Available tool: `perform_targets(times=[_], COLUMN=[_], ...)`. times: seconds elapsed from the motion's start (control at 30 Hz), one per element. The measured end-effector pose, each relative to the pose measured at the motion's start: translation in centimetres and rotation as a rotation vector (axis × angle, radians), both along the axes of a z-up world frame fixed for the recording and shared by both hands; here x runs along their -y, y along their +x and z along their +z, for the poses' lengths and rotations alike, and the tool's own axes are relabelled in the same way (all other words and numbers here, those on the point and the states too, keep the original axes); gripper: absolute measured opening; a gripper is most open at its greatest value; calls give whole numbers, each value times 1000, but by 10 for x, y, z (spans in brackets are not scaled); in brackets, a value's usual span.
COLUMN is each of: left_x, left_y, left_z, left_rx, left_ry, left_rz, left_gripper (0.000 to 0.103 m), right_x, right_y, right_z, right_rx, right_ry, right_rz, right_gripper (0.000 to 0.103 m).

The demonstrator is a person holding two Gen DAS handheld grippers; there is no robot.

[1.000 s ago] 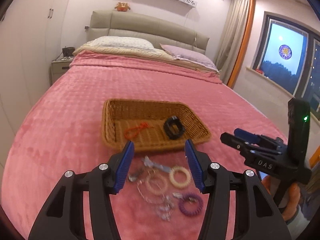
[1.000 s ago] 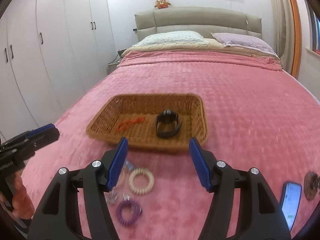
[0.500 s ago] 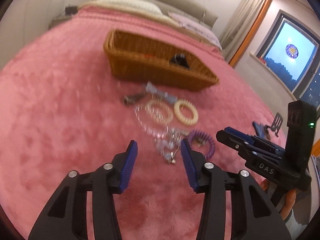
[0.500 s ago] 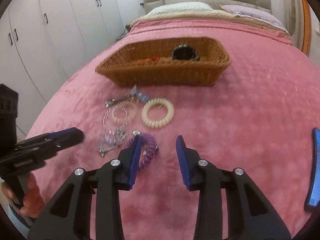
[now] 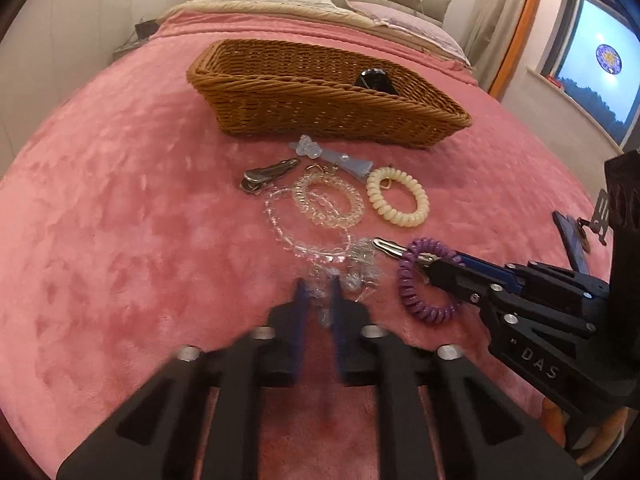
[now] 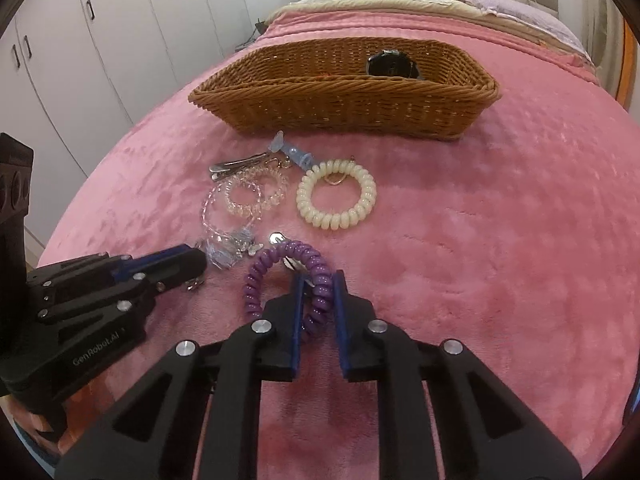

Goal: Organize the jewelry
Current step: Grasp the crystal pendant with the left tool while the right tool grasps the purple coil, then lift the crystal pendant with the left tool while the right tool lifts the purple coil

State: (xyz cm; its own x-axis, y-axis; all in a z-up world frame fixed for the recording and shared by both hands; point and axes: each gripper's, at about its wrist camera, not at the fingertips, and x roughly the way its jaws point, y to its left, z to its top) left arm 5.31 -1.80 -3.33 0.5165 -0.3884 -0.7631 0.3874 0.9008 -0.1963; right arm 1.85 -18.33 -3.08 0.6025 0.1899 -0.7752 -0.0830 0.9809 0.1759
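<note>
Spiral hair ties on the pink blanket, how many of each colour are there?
Purple: 1, the purple spiral tie, with the right gripper around one side of it.
Cream: 1, the cream spiral tie.
Clear: 1, the clear spiral tie, lying among the clear beads.
Total: 3

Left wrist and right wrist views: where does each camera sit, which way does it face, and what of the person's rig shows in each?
Left wrist: sits on the left gripper, looking along its fingers over the clear jewelry pile toward the wicker basket; the right gripper enters from the right.
Right wrist: sits on the right gripper, whose fingers close around the purple coil band, facing the basket; the left gripper enters from the left.
Shared: basket, cream coil band, pink bedspread.
</note>
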Motion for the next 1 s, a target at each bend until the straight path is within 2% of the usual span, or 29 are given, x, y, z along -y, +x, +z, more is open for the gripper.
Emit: perform_targets(times=[0.17, 0.3, 0.5, 0.63, 0.67, 0.87, 0.9, 1.0], left_x=[-15, -26, -40, -38, -37, -41, -41, -37], left_y=[-6, -14, -31, -46, -51, -63, -63, -57], left_z=[5, 5, 4, 3, 2, 7, 8, 10], left_rx=[-2, 2, -25, -51, -55, -45, -36, -23], left_ry=[-44, -41, -53, -58, -53, -79, -79, -74], left_rz=[-3, 7, 12, -24, -31, -30, -24, -14], left_gripper=[7, 7, 8, 9, 11, 43, 46, 46], right_x=[8, 21, 40, 46, 47, 48, 48, 49], right_y=[-10, -17, -25, -29, -31, -36, -37, -37], right_z=[11, 17, 14, 7, 6, 3, 3, 3], right_rx=[24, 27, 1, -21, -27, -34, -35, -30], right_ry=[10, 7, 9, 27, 43, 55, 55, 51], right_rz=[-10, -39, -86, -89, -86, -70, -68, -64], right_gripper=[9, 9, 9, 9, 9, 10, 10, 11])
